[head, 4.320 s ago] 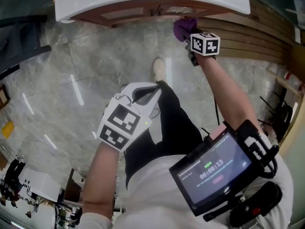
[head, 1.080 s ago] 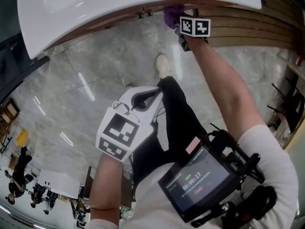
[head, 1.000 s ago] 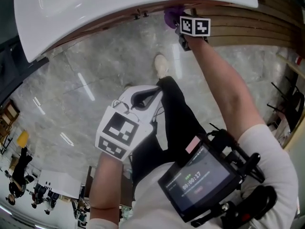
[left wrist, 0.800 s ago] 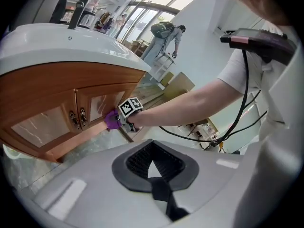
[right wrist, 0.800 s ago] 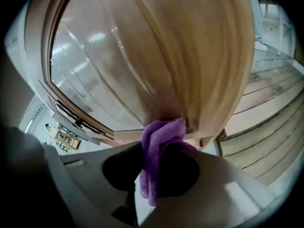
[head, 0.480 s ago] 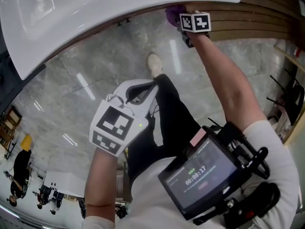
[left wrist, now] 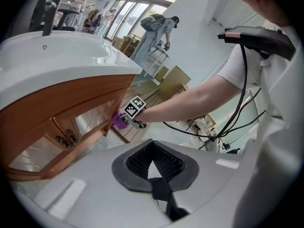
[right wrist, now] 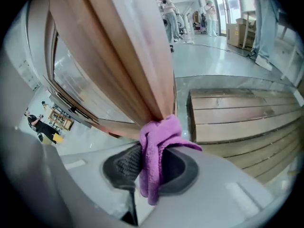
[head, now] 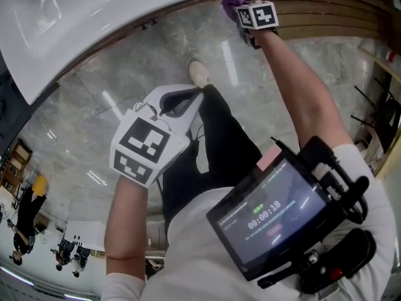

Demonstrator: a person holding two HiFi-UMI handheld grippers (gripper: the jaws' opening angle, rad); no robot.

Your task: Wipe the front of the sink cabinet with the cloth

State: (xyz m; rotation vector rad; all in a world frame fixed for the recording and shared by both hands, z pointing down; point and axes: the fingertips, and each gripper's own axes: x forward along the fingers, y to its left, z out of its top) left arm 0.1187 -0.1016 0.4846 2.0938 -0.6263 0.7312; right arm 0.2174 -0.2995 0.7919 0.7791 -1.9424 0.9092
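Observation:
A purple cloth [right wrist: 159, 144] is bunched between the jaws of my right gripper [right wrist: 152, 164], which is shut on it. The cloth presses against the right edge of the wooden sink cabinet [right wrist: 123, 65], just under the white sink top [head: 94, 24]. In the head view the cloth [head: 231, 0] and the right gripper [head: 243, 10] are at the top, at arm's length. In the left gripper view the cloth [left wrist: 119, 121] touches the cabinet front [left wrist: 71, 118] with its glass doors. My left gripper [head: 175, 103] hangs by the person's leg, shut and holding nothing.
Wooden slats [right wrist: 237, 113] lie low to the right of the cabinet. Metal door handles [left wrist: 65, 137] sit at the middle of the cabinet front. The floor [head: 106, 105] is glossy grey marble. The person's shoe [head: 198, 73] stands close to the cabinet. People [right wrist: 167, 13] stand far off.
The right gripper has kept the cloth against the cabinet's right end under the sink rim, shifting slightly. The head has leaned in and turned. The left gripper has drifted a little left.

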